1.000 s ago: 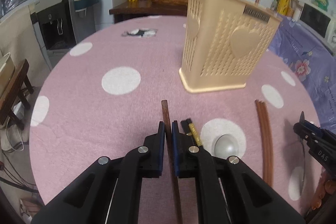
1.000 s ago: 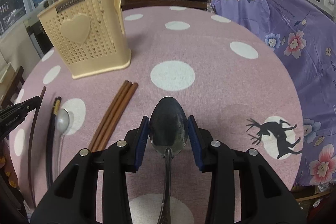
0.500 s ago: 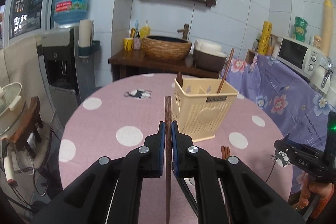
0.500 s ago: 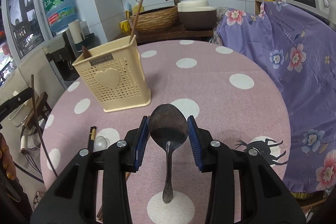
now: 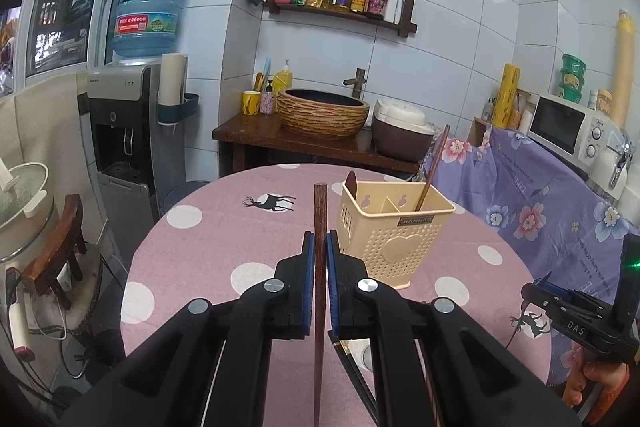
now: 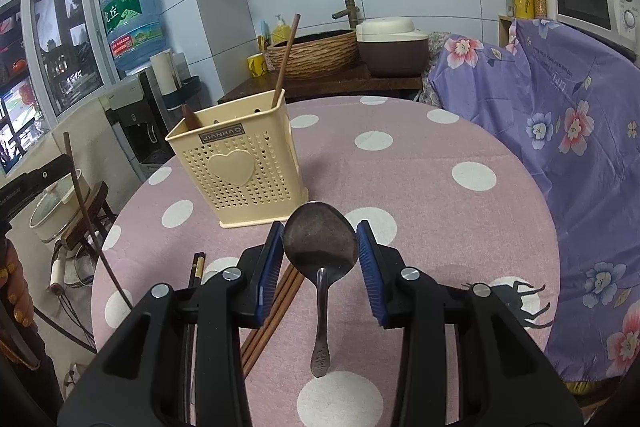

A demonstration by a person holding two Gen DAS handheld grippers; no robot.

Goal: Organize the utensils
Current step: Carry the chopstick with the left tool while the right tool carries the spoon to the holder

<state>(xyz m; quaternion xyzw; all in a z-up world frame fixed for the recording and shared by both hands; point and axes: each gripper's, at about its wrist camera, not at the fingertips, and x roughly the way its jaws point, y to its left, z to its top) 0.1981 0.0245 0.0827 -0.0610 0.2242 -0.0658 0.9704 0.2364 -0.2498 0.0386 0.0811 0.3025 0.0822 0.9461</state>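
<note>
Your left gripper (image 5: 320, 279) pinches a dark brown wooden chopstick (image 5: 320, 227) upright; your right gripper (image 6: 320, 259) clamps a tarnished metal spoon (image 6: 320, 247) by its bowl, handle hanging down.

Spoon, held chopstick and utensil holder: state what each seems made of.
Spoon: likely steel, grey and dully reflective, tarnished in the bowl.
Held chopstick: probably dark wood, matte reddish-brown with faint grain; lacquered bamboo is possible.
Utensil holder: moulded plastic by its look, cream, perforated with small holes and a raised heart.
</note>
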